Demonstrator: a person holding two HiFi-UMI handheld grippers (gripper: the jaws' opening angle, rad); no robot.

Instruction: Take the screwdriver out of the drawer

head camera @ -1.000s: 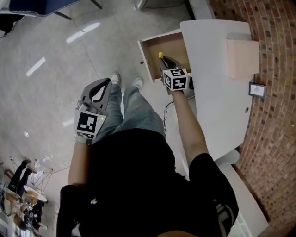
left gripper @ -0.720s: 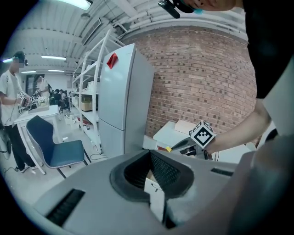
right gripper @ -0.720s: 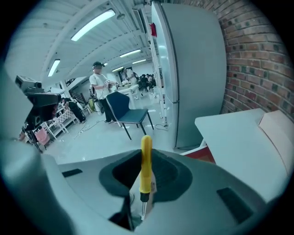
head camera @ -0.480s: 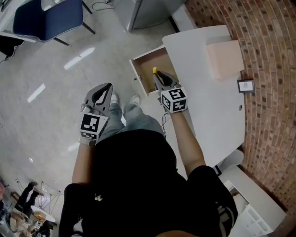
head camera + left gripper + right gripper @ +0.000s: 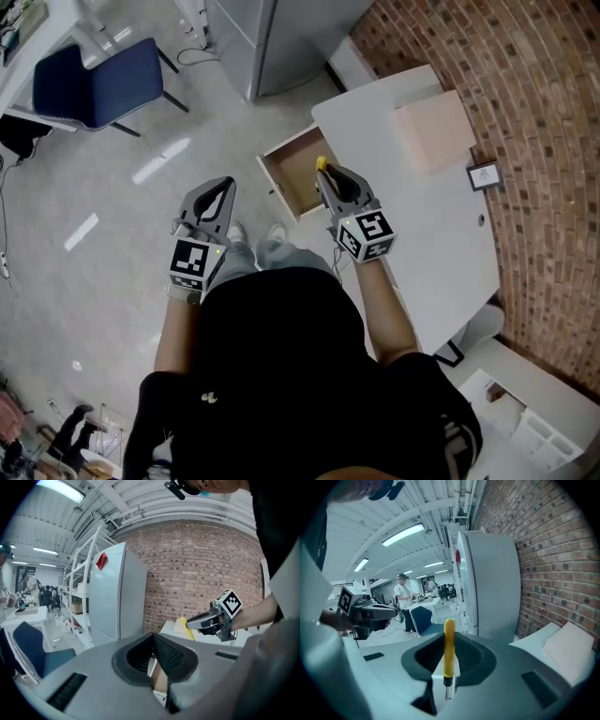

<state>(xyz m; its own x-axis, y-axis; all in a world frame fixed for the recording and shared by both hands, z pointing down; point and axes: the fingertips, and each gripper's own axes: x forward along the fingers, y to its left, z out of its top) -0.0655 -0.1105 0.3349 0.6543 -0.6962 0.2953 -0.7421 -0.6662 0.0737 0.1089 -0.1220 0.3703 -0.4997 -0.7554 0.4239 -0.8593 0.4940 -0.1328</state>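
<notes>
**Screwdriver over the drawer**

Left of the open drawer (image 5: pixel 292 169), my left gripper (image 5: pixel 223 185) is closed on nothing (jaws together). My right gripper (image 5: pixel 326 174) clamps the yellow-handled screwdriver (image 5: pixel 449 644) over the drawer's right side, beside the tabletop (image 5: pixel 427 225).

screwdriver (image 5: pixel 449 646): glossy plastic handle, metal shaft | drawer (image 5: pixel 296 171): wood | wall (image 5: pixel 534 112): rough brick | floor (image 5: pixel 112 234): glossy

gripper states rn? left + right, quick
Left gripper: closed, nothing held.
Right gripper: closed on the yellow-handled screwdriver.
</notes>
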